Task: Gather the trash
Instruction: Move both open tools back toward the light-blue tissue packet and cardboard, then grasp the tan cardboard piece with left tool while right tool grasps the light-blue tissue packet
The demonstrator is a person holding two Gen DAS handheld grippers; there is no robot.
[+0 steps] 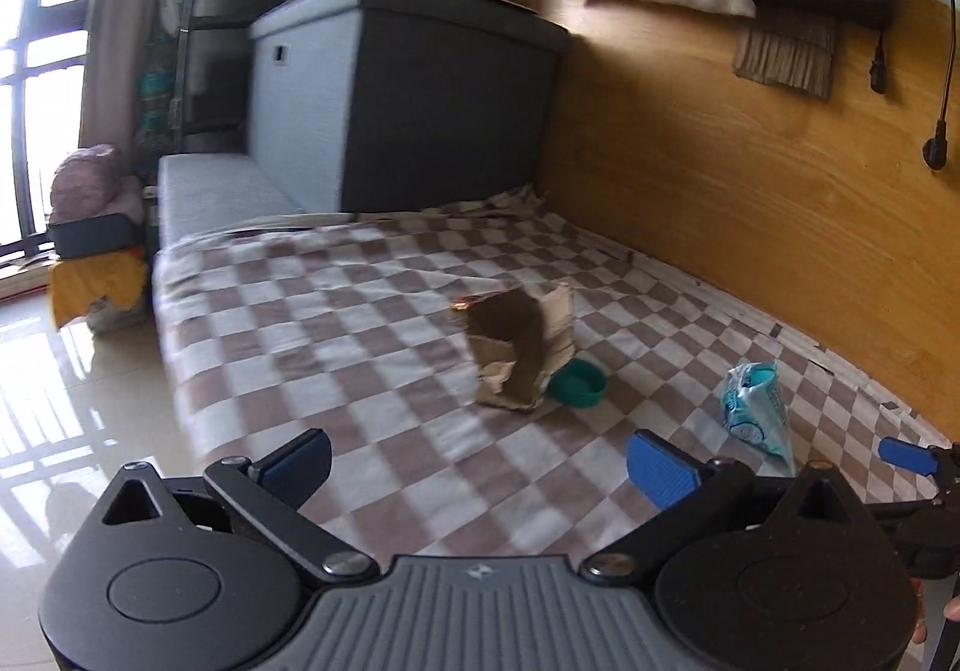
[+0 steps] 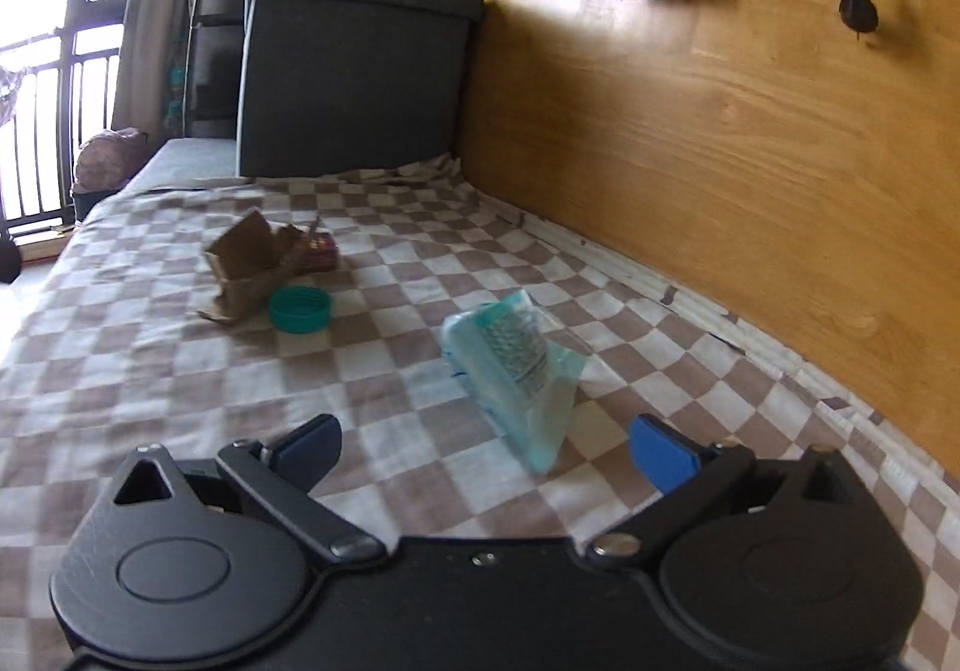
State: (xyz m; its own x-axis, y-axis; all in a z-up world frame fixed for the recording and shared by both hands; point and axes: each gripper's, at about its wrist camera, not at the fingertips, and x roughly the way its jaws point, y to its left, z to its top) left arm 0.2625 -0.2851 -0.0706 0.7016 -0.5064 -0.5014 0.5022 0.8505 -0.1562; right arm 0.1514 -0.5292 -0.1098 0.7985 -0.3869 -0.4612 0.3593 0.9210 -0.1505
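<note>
Lying ahead of right claw (image 2: 483, 449): wrapper (image 2: 516, 365)

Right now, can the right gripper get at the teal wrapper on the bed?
Probably yes. The right gripper is open, and the teal wrapper lies just ahead on the checkered bedcover, roughly between the fingers. Nothing sits between them; the green cap is well off.
</note>
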